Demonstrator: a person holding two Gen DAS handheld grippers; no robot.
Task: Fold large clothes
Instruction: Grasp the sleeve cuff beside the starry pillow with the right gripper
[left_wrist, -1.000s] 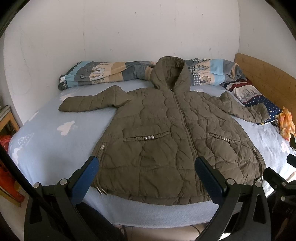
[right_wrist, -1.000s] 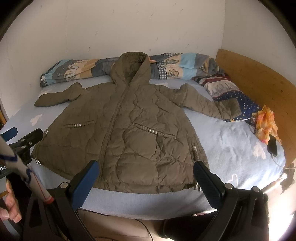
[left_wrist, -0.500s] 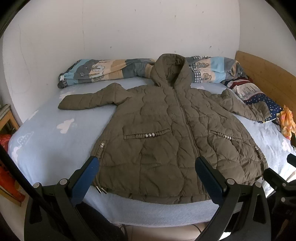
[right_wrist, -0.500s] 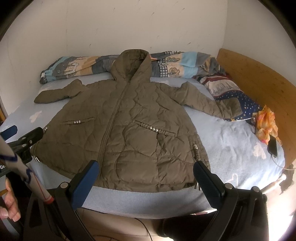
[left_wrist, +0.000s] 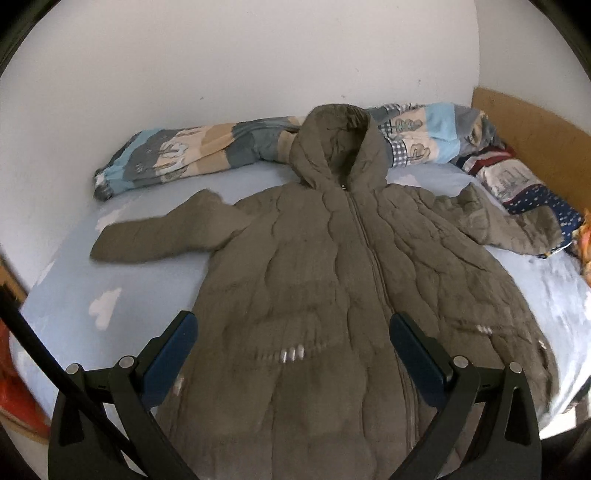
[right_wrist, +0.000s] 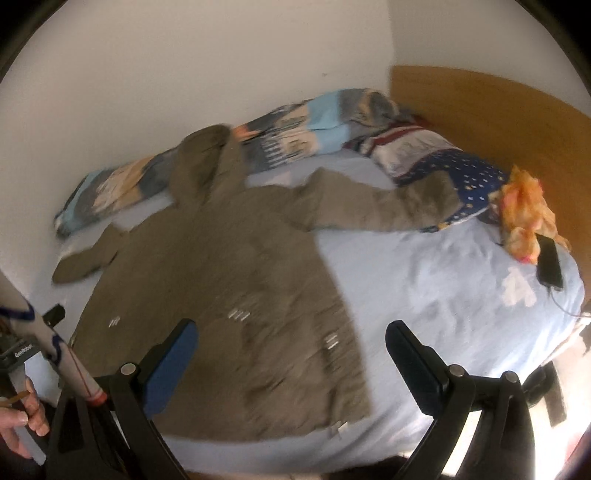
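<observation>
Olive quilted jacket (left_wrist: 332, 280) lies flat, front up, zipped, on a pale blue bed sheet (left_wrist: 85, 280) with white cloud prints. Hood points toward the white wall and overlaps a rolled patchwork blanket (left_wrist: 192, 155) lying along the wall. Both sleeves are spread out sideways; one sleeve end rests on a dark blue starred pillow (right_wrist: 465, 173) near the wooden headboard (right_wrist: 480, 107). Small metal studs show along the pockets, blurred in both views.

Left gripper (left_wrist: 293, 358) hovers above the lower front of the jacket, jaws spread wide, blue pads empty, nothing between them. Right gripper (right_wrist: 291, 363) hangs over the hem corner on the headboard side, jaws also wide apart and empty; not touching the fabric as far as can be seen. The right wrist view is smeared by motion.

Orange crumpled cloth (right_wrist: 524, 210) sits beside the pillow, with a black phone (right_wrist: 550, 262) touching it and a cable running off the bed edge. At the left edge of the right wrist view a hand (right_wrist: 18, 428) grips the other handle; a grey part there carries partly readable white lettering, roughly "GenRobot". No other readable writing.
</observation>
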